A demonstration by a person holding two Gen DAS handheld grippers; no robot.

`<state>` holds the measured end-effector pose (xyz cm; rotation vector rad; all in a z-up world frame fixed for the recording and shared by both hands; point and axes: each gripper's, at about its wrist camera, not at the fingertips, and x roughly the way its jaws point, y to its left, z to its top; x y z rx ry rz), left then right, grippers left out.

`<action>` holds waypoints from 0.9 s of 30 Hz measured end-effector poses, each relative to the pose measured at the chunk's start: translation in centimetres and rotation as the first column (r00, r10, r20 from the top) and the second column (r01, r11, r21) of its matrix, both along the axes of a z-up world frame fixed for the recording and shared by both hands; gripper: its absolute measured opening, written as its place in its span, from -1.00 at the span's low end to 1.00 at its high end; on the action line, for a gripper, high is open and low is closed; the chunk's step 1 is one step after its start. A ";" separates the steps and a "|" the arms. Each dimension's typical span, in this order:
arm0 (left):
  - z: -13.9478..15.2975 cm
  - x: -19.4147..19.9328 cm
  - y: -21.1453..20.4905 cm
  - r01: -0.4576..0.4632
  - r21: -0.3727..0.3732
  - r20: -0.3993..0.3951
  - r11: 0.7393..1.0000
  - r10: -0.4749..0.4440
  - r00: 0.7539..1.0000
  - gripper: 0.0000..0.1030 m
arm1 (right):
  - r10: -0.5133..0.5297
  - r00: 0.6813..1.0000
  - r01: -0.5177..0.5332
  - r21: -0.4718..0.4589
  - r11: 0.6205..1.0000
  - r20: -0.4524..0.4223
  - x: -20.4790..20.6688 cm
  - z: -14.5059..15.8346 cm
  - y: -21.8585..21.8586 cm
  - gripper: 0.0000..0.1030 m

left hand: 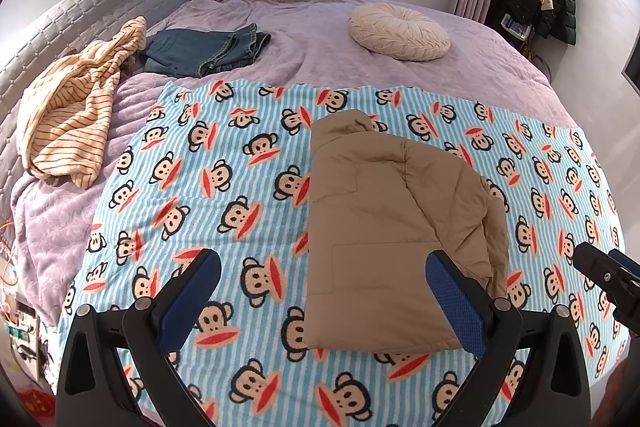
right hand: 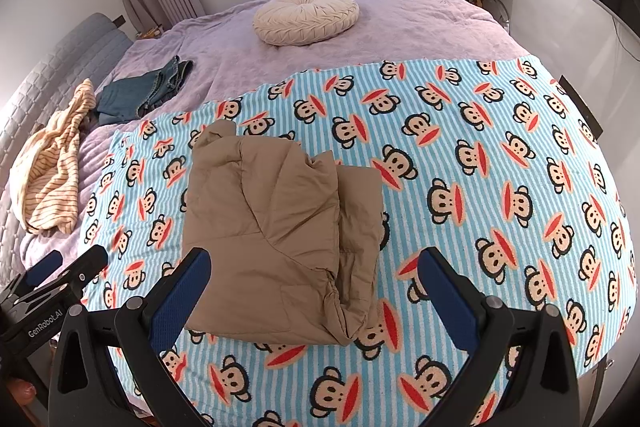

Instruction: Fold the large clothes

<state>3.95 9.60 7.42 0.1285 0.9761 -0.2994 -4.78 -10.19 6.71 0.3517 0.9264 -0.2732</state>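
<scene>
A folded tan padded jacket (right hand: 280, 227) lies on a blue-striped fleece blanket printed with cartoon monkey faces (right hand: 460, 155), which covers the near part of a lilac-covered bed (left hand: 340, 39). Above the jacket's near edge, the left gripper (left hand: 324, 287) and right gripper (right hand: 314, 281) hover with blue-padded fingers spread wide, gripping nothing. Beyond the jacket sits a round cream pleated cushion (right hand: 306, 17); to the jacket's far left lie folded dark blue jeans (left hand: 208, 51) and a crumpled yellow striped garment (left hand: 76, 107).
</scene>
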 end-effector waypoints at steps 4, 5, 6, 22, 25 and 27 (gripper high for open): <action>-0.1 0.0 0.0 -0.002 0.001 0.001 1.000 0.002 1.000 0.99 | 0.001 1.000 -0.001 -0.002 1.000 0.001 0.0 0.0 0.0 0.99; -0.1 0.0 0.0 -0.001 0.001 0.001 1.000 0.001 1.000 0.99 | 0.001 1.000 -0.001 -0.002 1.000 0.001 0.0 0.0 0.0 0.99; 0.0 0.0 0.0 0.000 0.001 0.002 1.000 0.000 1.000 0.99 | 0.002 1.000 -0.002 -0.002 1.000 0.001 0.0 0.0 0.0 0.99; -0.1 0.1 0.2 0.007 0.000 0.003 1.000 -0.007 1.000 0.99 | 0.001 1.000 -0.001 0.000 1.000 0.000 0.2 -0.2 -0.1 0.99; -0.1 0.2 0.1 0.008 0.002 0.003 1.000 -0.008 1.000 0.99 | -0.001 1.000 0.001 0.002 1.000 0.000 0.2 -0.2 0.0 0.99; -0.1 0.3 0.1 0.009 -0.002 0.004 1.000 -0.009 1.000 0.99 | 0.000 1.000 0.000 0.004 1.000 -0.001 0.1 -0.1 0.1 0.99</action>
